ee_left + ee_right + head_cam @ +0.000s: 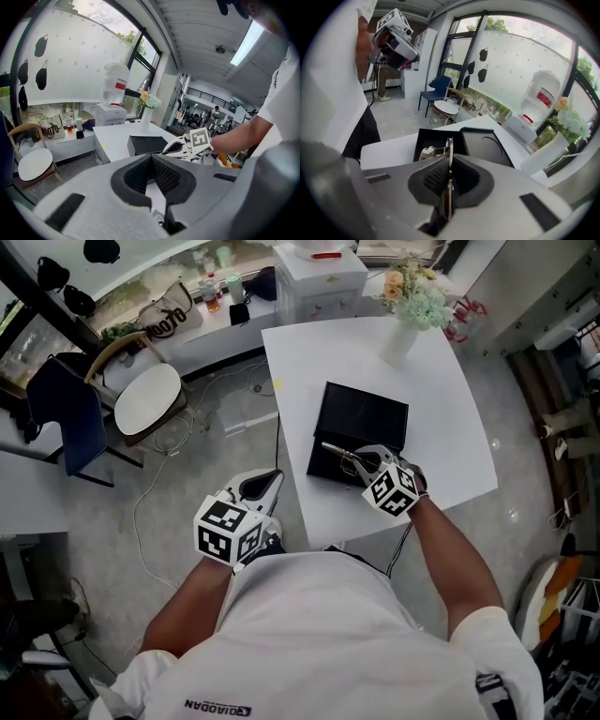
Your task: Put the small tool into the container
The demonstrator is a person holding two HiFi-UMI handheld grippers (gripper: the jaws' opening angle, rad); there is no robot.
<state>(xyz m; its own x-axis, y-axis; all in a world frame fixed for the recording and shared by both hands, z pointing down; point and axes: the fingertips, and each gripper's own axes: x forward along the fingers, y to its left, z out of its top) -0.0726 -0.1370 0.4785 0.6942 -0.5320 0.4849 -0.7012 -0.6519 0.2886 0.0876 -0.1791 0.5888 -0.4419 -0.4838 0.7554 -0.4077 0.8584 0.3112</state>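
Drop-off lined up, nothing yet released

Jaws of the right gripper [449, 164] are pinched almost flat on the small tool [448, 149], a thin metal piece held edge-on and jutting past the tips. The gripper slants down over the near end of the container [367, 401], an open black case on the white table [441, 437]. Holding the tool by its rear end looks meant to leave the front free to enter the case first. The tool is above the case, not yet in it. Something pale and metallic [423, 152] lies in the compartment beneath, too small to name. To the left and nearer the person, off the table's edge, the left gripper [277, 474] hangs idle. Its jaw tips appear to be together with nothing between them, and it is probably kept back so it does not crowd the drop. Count: two grippers, one tool, one case, one vase of flowers [401, 334] at the table's far side.
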